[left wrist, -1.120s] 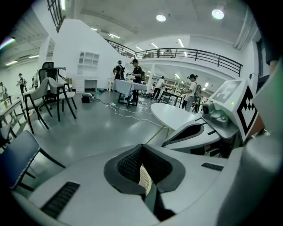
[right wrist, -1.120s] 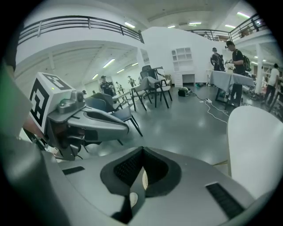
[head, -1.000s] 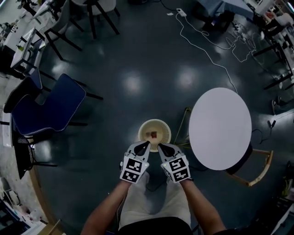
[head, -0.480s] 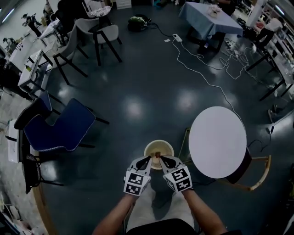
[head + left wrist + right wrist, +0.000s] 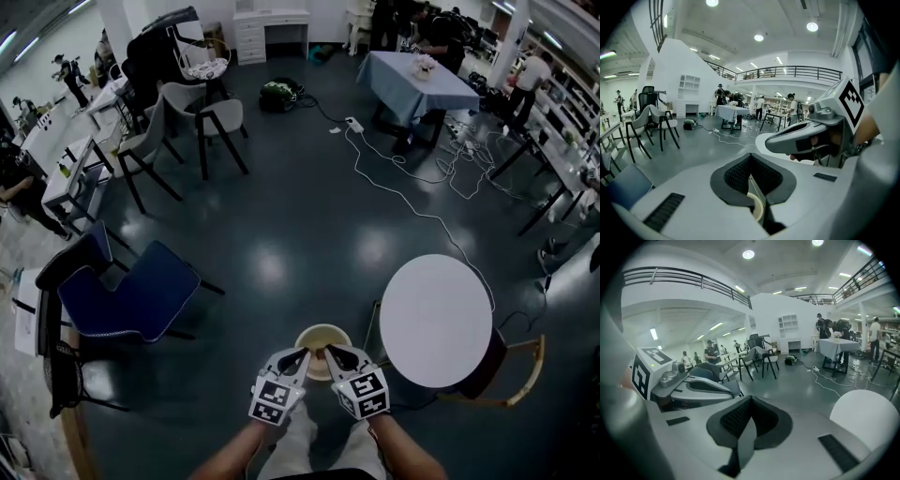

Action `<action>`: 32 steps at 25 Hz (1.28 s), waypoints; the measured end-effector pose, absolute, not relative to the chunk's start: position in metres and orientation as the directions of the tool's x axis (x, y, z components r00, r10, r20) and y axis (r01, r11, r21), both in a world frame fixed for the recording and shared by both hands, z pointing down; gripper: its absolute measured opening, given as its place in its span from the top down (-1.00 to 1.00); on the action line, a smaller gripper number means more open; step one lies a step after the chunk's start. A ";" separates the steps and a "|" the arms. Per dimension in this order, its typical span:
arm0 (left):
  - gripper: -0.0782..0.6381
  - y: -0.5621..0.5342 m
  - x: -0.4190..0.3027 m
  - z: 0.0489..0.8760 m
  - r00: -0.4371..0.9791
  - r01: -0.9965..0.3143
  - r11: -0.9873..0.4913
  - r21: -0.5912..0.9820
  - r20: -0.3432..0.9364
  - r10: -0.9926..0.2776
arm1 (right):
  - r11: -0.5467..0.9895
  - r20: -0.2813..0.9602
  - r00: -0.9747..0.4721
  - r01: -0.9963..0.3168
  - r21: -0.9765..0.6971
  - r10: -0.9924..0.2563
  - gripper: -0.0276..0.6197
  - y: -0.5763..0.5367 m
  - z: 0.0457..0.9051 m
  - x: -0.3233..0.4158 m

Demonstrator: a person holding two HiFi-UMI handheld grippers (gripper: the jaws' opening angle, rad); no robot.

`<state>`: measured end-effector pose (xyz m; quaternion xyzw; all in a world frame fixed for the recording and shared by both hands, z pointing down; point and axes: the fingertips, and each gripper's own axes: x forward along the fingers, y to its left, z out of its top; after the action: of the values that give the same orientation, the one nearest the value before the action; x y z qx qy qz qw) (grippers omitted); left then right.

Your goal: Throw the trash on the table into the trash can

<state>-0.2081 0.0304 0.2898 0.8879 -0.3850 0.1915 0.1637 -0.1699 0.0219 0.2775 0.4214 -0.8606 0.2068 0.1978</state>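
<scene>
A cream mesh trash can (image 5: 322, 333) stands on the dark floor just ahead of me, left of the round white table (image 5: 436, 319), whose top is bare. My left gripper (image 5: 302, 355) and right gripper (image 5: 329, 353) hang side by side over the can's near rim, tips almost touching. Both are shut with nothing held. In the left gripper view its jaws (image 5: 750, 171) meet, a sliver of the can (image 5: 758, 207) shows below them, and the right gripper (image 5: 774, 143) is at the right. The right gripper view shows its jaws (image 5: 750, 414) shut and the table (image 5: 869, 418).
A blue chair (image 5: 131, 295) stands to the left and a wooden chair (image 5: 525, 370) is tucked under the table. A white cable (image 5: 412, 202) runs across the floor. Grey chairs (image 5: 187, 122), a cloth-covered table (image 5: 417, 80) and several people are farther back.
Both grippers have risen from the can's mouth, still shut and close together. The head view has tilted up, so the can and table sit lower and more of the room shows.
</scene>
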 end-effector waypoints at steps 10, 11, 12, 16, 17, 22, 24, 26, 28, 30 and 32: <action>0.74 0.045 -0.184 0.232 0.671 -0.723 -0.674 0.155 0.392 -0.630 | 0.514 0.444 -0.535 -0.839 -0.178 -0.719 0.86 0.043 0.215 -0.151; 0.74 0.048 -0.181 0.226 0.672 -0.723 -0.673 0.156 0.383 -0.634 | 0.518 0.435 -0.536 -0.838 -0.172 -0.723 0.86 0.049 0.209 -0.150; 0.74 0.051 -0.177 0.221 0.672 -0.724 -0.672 0.155 0.374 -0.639 | 0.523 0.425 -0.539 -0.836 -0.166 -0.727 0.86 0.053 0.204 -0.147; 0.74 0.056 -0.160 0.200 0.666 -0.735 -0.662 0.147 0.339 -0.665 | 0.545 0.386 -0.559 -0.824 -0.155 -0.734 0.86 0.064 0.183 -0.132; 0.74 0.058 -0.157 0.195 0.660 -0.741 -0.656 0.144 0.332 -0.673 | 0.550 0.378 -0.563 -0.821 -0.155 -0.735 0.86 0.068 0.178 -0.126; 0.74 0.077 -0.140 0.175 0.620 -0.778 -0.617 0.117 0.296 -0.727 | 0.569 0.335 -0.584 -0.808 -0.151 -0.740 0.86 0.086 0.158 -0.092; 0.74 0.089 -0.132 0.162 0.606 -0.791 -0.601 0.113 0.282 -0.744 | 0.575 0.319 -0.591 -0.804 -0.152 -0.741 0.86 0.096 0.149 -0.080; 0.74 0.104 -0.122 0.152 0.596 -0.800 -0.589 0.117 0.269 -0.756 | 0.582 0.306 -0.598 -0.799 -0.152 -0.741 0.86 0.109 0.142 -0.068; 0.74 0.119 -0.110 0.148 0.588 -0.806 -0.582 0.112 0.261 -0.765 | 0.588 0.297 -0.603 -0.795 -0.149 -0.740 0.86 0.121 0.138 -0.056; 0.74 0.135 -0.099 0.140 0.588 -0.807 -0.581 0.108 0.254 -0.768 | 0.593 0.291 -0.608 -0.791 -0.146 -0.739 0.86 0.135 0.132 -0.047; 0.74 0.152 -0.088 0.128 0.591 -0.804 -0.585 0.105 0.248 -0.768 | 0.598 0.283 -0.612 -0.788 -0.142 -0.739 0.86 0.150 0.122 -0.038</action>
<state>-0.0880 0.1520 0.1282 0.8858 -0.4438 0.0884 0.1033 -0.0385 0.1502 0.1224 0.4297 -0.8887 0.1270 0.0975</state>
